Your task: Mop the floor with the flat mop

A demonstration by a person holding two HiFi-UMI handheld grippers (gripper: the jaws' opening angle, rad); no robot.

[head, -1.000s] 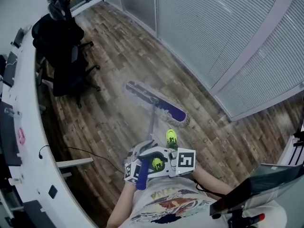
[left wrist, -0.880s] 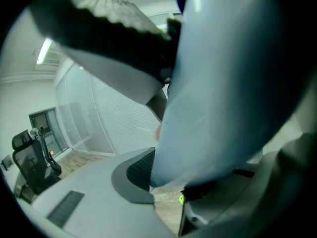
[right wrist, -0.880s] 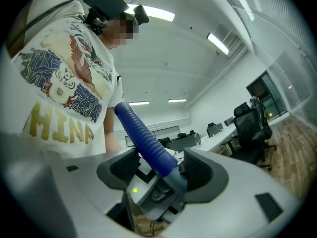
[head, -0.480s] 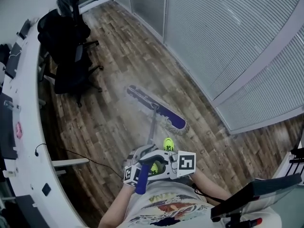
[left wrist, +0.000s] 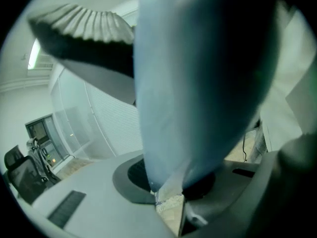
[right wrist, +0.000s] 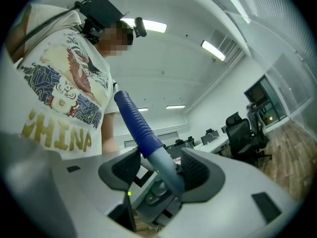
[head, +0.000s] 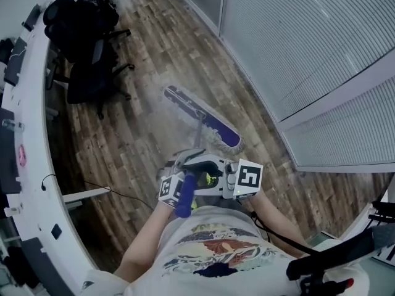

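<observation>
Head view: the flat mop (head: 202, 117) lies pad-down on the wood floor (head: 136, 147) at 12 o'clock from the hands, with the glass partition (head: 296, 48) near at 2 o'clock. Left gripper view: the left gripper (left wrist: 171, 202) is clamped on the pole (left wrist: 198, 83), which fills the blurred frame. Right gripper view: the right gripper (right wrist: 161, 175) has just been closing yet stands wide round the blue grip (right wrist: 134, 118), which seems to lean on one pad only, so a hard push could swing the top, tilting the mop or knocking it into the partition.
</observation>
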